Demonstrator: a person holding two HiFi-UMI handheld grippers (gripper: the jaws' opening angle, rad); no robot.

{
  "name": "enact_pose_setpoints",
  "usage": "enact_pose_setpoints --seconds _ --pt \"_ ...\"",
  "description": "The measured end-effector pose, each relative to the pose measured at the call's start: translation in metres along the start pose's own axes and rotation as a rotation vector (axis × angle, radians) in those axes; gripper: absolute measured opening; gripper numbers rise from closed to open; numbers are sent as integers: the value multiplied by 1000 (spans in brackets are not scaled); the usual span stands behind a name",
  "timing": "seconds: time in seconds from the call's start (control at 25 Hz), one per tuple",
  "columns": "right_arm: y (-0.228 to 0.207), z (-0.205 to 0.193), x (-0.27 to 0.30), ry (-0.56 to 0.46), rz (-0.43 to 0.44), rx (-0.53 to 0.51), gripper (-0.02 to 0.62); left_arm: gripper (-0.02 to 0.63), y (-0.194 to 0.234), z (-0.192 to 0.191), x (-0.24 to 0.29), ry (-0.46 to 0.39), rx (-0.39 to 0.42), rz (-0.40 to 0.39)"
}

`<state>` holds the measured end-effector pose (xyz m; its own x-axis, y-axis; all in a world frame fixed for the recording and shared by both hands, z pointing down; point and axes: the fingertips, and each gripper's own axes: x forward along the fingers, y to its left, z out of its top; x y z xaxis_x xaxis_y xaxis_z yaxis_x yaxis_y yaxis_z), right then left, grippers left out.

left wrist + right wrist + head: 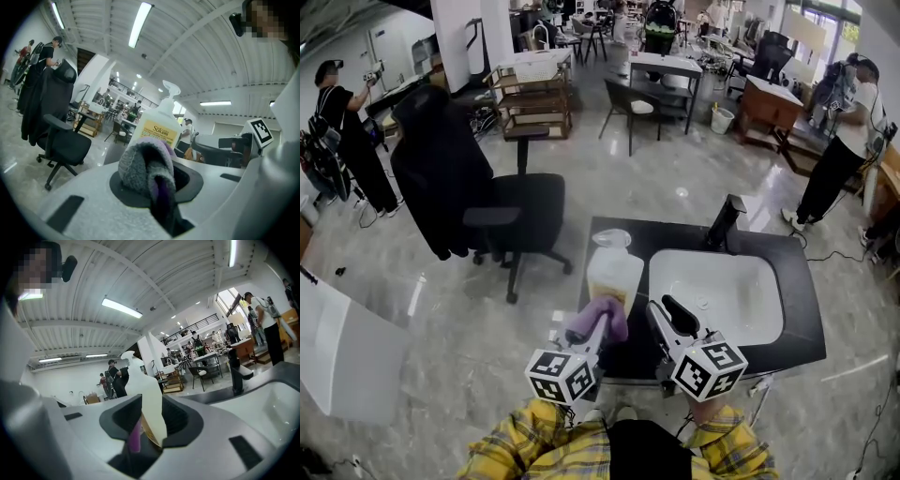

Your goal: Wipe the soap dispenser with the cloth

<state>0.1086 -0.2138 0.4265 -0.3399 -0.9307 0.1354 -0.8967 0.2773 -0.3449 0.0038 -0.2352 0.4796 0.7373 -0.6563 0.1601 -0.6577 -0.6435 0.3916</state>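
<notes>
My left gripper clamps the purple fleece cloth against the white plastic soap dispenser, which my right gripper pinches at the black counter's left edge

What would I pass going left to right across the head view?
A person in black → black office chair → soap dispenser → white sink → person in a white shirt.
</notes>
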Motion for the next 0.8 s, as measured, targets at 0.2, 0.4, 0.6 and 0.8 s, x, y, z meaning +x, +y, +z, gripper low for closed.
enact_pose_setpoints --seconds 0.2,0.4,0.6,0.8 --pt "-1 -2 -2 2 -4 8 124 49 4 -13 3 34 -8 7" --pt "1 -8 -3 14 1 14 123 49 13 -29 3 87 -22 29" --pt "2 -12 -5 23 5 14 123 49 25 -48 4 129 -59 60" --pt "1 -14 -8 30 3 15 123 49 30 -59 5 164 -75 80"
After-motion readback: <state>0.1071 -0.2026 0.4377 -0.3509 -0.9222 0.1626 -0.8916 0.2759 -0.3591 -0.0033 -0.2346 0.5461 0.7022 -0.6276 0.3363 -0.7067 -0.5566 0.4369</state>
